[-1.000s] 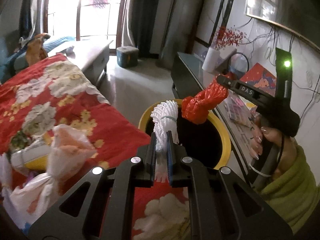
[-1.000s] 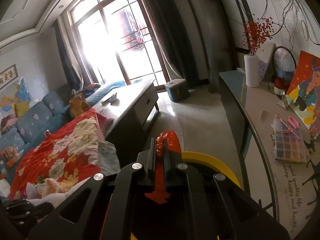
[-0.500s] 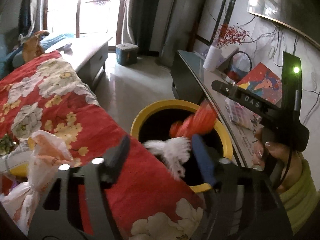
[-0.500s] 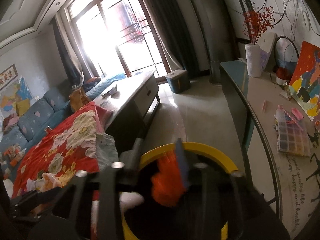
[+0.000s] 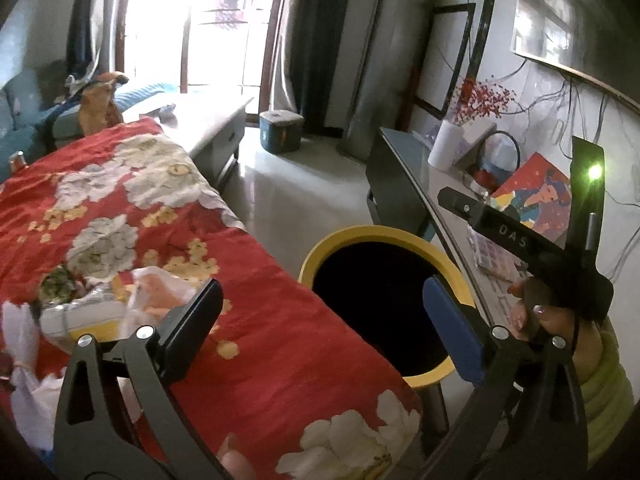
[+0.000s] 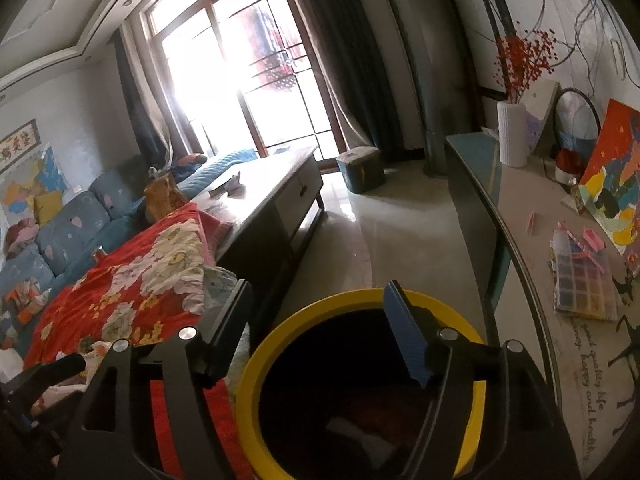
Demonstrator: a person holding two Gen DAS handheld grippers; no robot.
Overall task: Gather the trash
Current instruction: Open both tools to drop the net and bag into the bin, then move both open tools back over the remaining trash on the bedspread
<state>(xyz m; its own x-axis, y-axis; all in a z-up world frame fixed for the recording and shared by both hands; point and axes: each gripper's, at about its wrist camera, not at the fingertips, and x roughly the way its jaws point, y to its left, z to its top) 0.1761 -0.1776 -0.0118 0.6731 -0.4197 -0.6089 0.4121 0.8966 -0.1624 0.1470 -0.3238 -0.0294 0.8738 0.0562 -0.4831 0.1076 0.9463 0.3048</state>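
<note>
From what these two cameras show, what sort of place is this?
Most likely a home living room: a blue sofa, a long low cabinet before a tall window, and a yellow-rimmed bin on the floor.

The bin has a smooth yellow plastic rim. The red flower blanket is soft, crinkly cloth. The floor is shiny tile, and the gripper fingers look like matt black plastic.
</note>
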